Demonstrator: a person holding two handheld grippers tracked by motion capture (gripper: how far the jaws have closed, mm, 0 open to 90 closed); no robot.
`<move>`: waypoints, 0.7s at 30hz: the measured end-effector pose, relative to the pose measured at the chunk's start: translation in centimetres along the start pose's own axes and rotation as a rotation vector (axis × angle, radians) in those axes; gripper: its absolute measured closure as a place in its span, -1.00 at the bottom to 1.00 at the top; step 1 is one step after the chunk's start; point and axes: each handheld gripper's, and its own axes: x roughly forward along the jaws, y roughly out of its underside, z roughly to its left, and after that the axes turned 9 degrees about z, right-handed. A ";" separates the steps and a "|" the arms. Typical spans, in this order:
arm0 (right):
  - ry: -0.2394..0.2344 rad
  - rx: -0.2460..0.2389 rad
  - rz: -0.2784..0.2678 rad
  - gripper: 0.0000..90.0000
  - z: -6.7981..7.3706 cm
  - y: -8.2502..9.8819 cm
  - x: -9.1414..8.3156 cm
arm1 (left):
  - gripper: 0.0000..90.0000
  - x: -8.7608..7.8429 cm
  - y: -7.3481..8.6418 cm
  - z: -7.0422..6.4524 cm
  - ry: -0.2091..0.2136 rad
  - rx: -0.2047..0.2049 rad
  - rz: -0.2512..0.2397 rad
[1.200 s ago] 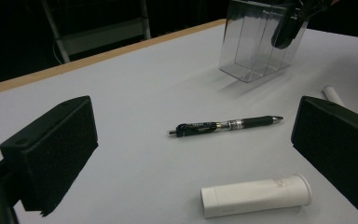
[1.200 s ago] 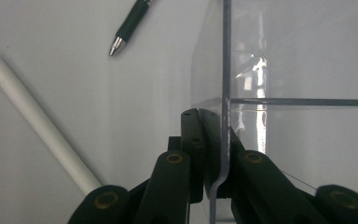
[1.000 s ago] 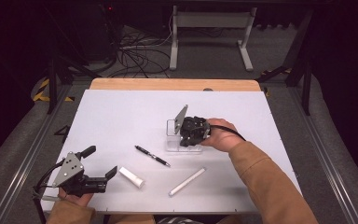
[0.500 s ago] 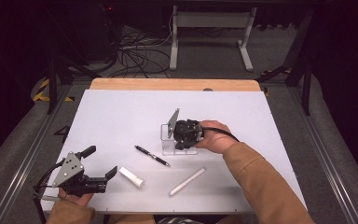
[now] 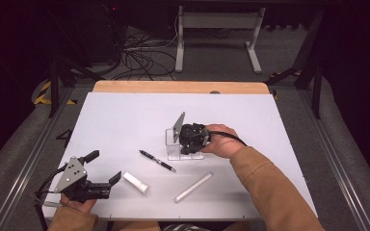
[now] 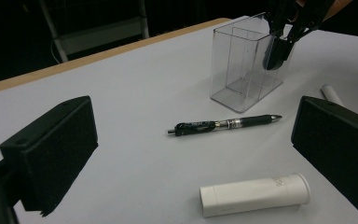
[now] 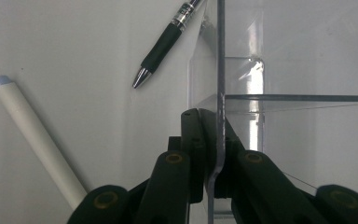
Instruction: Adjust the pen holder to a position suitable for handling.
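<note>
On the white table [image 5: 125, 110], seen from the high view, 2 grippers sit well apart: the right gripper [image 5: 189, 140] at the clear plastic holder [image 5: 173, 144] near the middle, the left gripper [image 5: 107, 168] low at the near left corner. Only that view takes in the room, with a wooden strip [image 5: 173, 87] along the table's far edge, a grey floor with black cables [image 5: 139, 57] and a white frame [image 5: 217, 29] behind. The right gripper view adds what the high view hides: its jaws are clamped together on 1 thin wall of the holder [image 7: 220, 56], and a partition splits the holder into compartments. The left gripper view shows its own 2 black jaws standing wide apart with nothing between the pads, and the holder [image 6: 242, 60] upright beyond, the other gripper's tip at its rim. Between the left gripper and the holder lies a black pen [image 5: 158, 160]; nearer lies a short white tube [image 5: 136, 182] just beside the left jaws. A long white stick [image 5: 193, 187] lies near the front edge, apart from the rest.
</note>
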 end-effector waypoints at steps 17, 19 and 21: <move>0.000 0.021 -0.010 0.88 0.0 0.2 -0.1 | -0.98 0.0 0.0 0.0 0.000 -0.002 -0.001; 0.012 0.043 -0.031 0.72 0.0 0.4 -0.4 | -0.98 0.0 0.0 0.0 0.000 0.000 0.001; 0.028 0.069 -0.056 0.52 0.0 0.8 -1.1 | -0.98 0.0 0.0 0.0 0.000 0.000 0.000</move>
